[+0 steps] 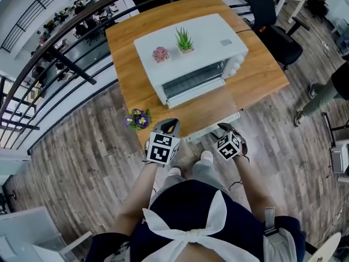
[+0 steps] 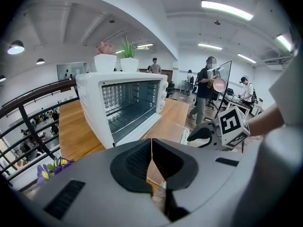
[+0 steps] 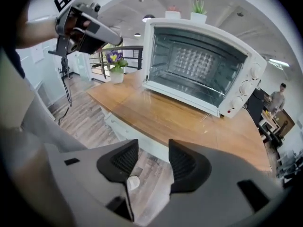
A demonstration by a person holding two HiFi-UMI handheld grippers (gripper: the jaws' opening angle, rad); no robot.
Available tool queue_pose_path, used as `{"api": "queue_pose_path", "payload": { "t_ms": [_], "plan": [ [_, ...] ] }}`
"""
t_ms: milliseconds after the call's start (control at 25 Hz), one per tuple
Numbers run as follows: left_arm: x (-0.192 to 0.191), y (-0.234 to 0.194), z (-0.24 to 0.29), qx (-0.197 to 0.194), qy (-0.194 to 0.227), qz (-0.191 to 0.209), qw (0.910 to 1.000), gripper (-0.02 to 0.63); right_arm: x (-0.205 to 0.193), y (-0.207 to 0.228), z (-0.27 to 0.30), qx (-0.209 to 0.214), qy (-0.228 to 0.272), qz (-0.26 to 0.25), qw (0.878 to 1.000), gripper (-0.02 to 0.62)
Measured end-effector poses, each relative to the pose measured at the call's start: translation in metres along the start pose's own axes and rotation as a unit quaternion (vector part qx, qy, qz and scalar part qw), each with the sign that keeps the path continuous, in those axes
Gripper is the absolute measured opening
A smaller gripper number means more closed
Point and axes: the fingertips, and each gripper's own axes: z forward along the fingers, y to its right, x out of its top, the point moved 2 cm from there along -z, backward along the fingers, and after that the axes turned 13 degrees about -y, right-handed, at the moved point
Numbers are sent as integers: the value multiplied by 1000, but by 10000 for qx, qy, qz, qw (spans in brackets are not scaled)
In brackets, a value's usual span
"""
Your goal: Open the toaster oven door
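A white toaster oven [image 1: 191, 51] stands on a wooden table [image 1: 128, 64]. Its glass door [image 1: 210, 111] lies folded down flat toward me, and the white handle bar [image 1: 214, 130] is at the table's near edge. The wire rack inside shows in the right gripper view, within the oven [image 3: 203, 65]. My left gripper [image 1: 170, 126] is shut and holds nothing, just left of the handle. My right gripper [image 1: 224, 129] hovers open at the handle's right end with nothing between its fingers. In its own view the right gripper [image 3: 154, 162] hangs over the floor, below the door's edge [image 3: 128, 126].
Two small potted plants [image 1: 184, 40] stand on the oven's top. A pot of purple flowers [image 1: 137, 119] sits at the table's near left corner. A black railing [image 1: 60, 59] runs behind the table on the left. An office chair [image 1: 278, 37] stands to the right. People stand further off.
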Motion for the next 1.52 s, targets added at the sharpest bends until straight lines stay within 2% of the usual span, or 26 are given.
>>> {"api": "queue_pose_path", "payload": {
  "t_ms": [200, 440, 600, 880, 1240, 1520],
  "plan": [
    [9, 4, -4, -110, 183, -11, 9998, 25, 18, 3, -28, 9, 562, 645, 9963, 198],
    [18, 16, -7, -274, 426, -11, 9987, 25, 42, 5, -70, -49, 1245, 1394, 9824, 189],
    [27, 26, -14, -477, 671, 35, 9966, 21, 55, 5, -96, -118, 1765, 1767, 9682, 117],
    [31, 35, -23, -505, 830, 58, 9953, 21, 75, 3, -136, -295, 2522, 2060, 9450, 6],
    [36, 52, -42, -549, 1203, -45, 9912, 21, 89, -17, -171, -409, 3147, 2312, 9197, 3],
    [31, 53, -53, -521, 1335, 15, 9897, 21, 93, -30, -181, -446, 3209, 2407, 9149, 3]
  ]
}}
